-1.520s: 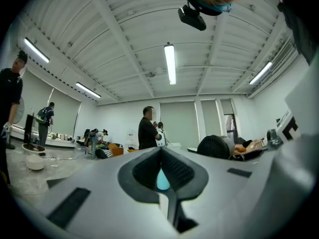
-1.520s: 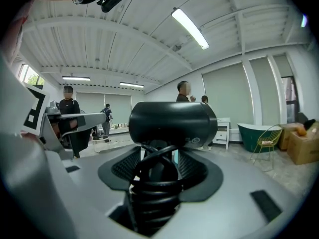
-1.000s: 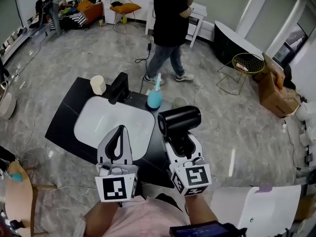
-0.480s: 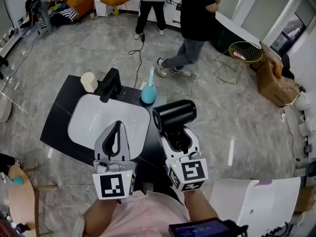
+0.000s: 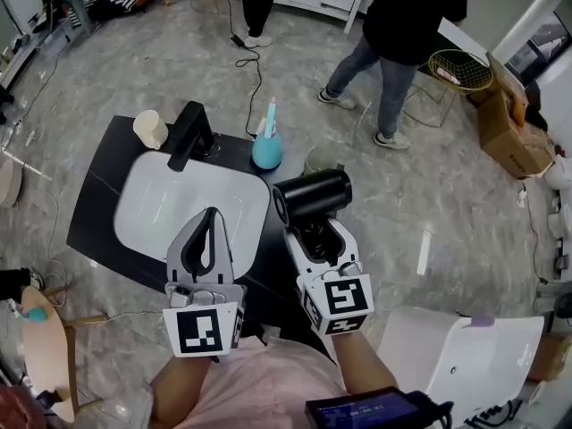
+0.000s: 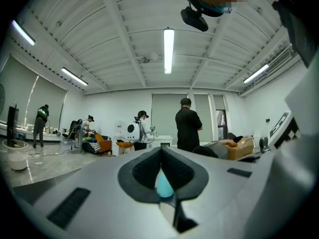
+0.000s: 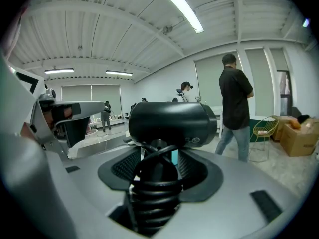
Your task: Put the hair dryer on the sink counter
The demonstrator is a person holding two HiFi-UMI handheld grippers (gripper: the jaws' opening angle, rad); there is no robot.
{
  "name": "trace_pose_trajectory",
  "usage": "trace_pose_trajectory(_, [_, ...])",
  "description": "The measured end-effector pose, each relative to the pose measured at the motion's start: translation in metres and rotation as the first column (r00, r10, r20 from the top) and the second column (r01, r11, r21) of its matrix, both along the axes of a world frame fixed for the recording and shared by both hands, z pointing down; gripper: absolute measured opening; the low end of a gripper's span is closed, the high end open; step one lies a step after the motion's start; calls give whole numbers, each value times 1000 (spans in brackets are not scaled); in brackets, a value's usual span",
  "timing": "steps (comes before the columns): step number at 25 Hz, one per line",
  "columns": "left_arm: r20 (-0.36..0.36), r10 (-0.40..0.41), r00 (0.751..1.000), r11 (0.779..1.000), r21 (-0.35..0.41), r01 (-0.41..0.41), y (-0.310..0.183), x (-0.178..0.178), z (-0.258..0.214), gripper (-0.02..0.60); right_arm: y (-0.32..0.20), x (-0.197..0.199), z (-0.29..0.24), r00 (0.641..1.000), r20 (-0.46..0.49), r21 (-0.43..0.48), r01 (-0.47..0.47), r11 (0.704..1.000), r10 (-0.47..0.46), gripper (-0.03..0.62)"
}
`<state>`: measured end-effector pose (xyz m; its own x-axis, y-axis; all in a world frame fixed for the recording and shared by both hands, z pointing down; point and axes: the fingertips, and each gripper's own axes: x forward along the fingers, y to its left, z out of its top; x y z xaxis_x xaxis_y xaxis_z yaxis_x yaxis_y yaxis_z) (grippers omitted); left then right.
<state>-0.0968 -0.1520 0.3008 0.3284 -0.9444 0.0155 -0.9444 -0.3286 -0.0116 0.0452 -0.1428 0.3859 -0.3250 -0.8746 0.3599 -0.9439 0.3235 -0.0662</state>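
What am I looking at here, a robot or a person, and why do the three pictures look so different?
There is no robot. A person holds a two-jaw gripper in each hand. The head view comes from a camera on the person's head, looking steeply down. The other two views come from wide-angle cameras riding on the grippers, each looking along its own jaws. The left gripper is shut and empty. The right gripper is clamped on the handle of a black hair dryer, which is held up and not yet set down. Below is the black sink counter with a white basin, a black faucet, a pale cup and a teal holder.
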Motion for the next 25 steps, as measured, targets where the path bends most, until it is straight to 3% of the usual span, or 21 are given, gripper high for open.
trace_pose_trajectory(25, [61, -4, 998, 981, -191, 15, -20, 13, 77, 9, -7, 15, 122, 1000, 16, -261, 8, 965, -4, 242])
